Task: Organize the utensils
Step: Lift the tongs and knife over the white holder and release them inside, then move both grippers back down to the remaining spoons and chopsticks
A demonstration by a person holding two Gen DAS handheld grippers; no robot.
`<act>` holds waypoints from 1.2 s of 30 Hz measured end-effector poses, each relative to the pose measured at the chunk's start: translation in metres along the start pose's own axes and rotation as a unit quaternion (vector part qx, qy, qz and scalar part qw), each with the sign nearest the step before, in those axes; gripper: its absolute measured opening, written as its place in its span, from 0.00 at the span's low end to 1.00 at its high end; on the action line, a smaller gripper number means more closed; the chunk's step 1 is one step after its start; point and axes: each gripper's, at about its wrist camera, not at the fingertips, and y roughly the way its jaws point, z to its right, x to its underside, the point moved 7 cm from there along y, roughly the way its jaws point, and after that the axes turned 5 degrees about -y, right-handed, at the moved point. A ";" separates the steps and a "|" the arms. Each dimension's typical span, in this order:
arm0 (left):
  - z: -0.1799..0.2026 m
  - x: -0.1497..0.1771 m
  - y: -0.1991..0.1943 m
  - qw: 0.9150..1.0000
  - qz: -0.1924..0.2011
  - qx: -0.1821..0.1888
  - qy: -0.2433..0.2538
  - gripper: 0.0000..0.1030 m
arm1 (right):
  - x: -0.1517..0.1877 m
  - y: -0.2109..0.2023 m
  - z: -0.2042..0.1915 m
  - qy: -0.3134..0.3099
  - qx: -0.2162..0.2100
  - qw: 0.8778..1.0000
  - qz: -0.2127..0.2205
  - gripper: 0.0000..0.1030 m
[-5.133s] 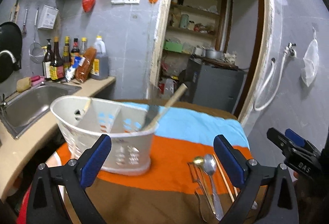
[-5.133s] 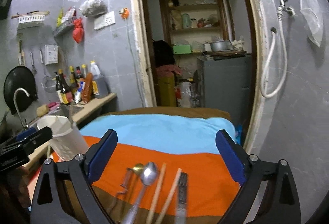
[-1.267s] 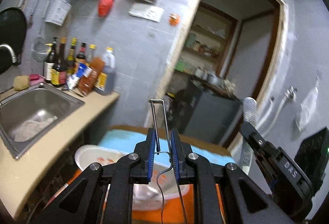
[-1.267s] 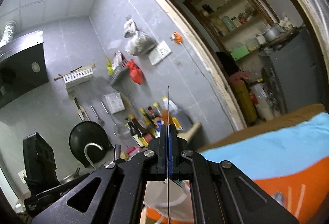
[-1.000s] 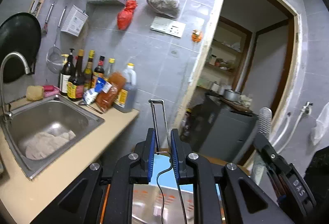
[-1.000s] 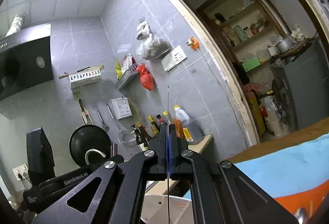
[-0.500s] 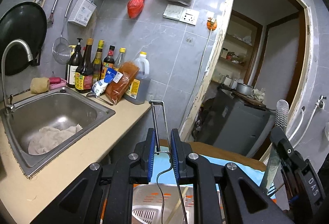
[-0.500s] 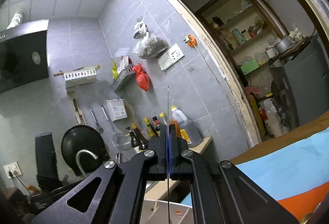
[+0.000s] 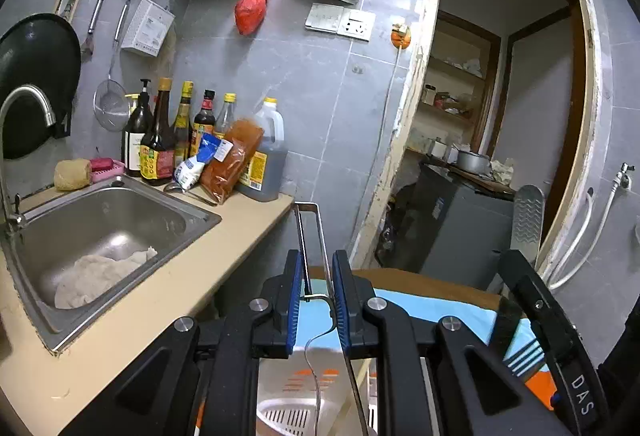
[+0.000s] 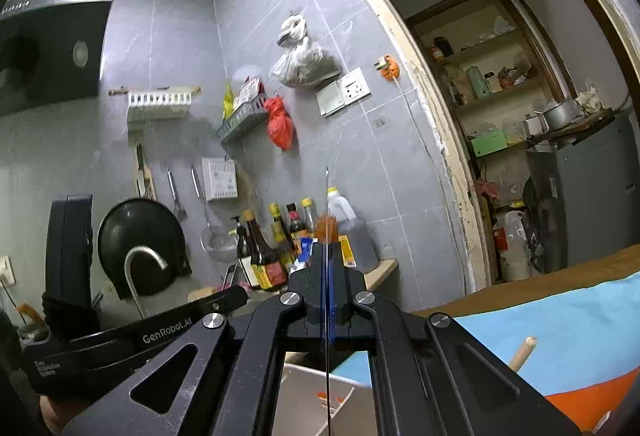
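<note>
My left gripper is shut on a thin wire utensil; its wire loop pokes up past the blue pads and its stem hangs down toward the white slotted basket below. My right gripper is shut on a flat steel utensil, seen edge-on as a thin line over the same basket. In the left wrist view that right gripper stands at the right, with the utensil's ribbed steel handle rising above it. The left gripper shows at the lower left of the right wrist view.
The basket stands on a table with a blue, orange and brown cloth. A wooden handle sticks up by the basket. Left of the table are a counter, a steel sink and sauce bottles. A doorway opens behind.
Five seconds ago both grippers stood open over utensils lying on the cloth. Over the last second both have sunk a little toward the basket, each keeping its grip.
</note>
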 end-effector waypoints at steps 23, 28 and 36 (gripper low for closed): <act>-0.010 0.020 -0.001 0.997 -0.066 0.027 -0.027 0.16 | -0.018 -0.023 0.002 -0.020 0.007 0.999 -0.031 0.25; -0.005 0.021 -0.003 0.997 -0.071 0.035 -0.018 0.24 | -0.029 -0.038 0.009 -0.017 0.021 0.999 -0.026 0.43; 0.002 0.022 -0.013 0.997 -0.063 0.043 -0.022 0.56 | -0.039 -0.065 0.034 -0.016 0.065 0.997 -0.039 0.68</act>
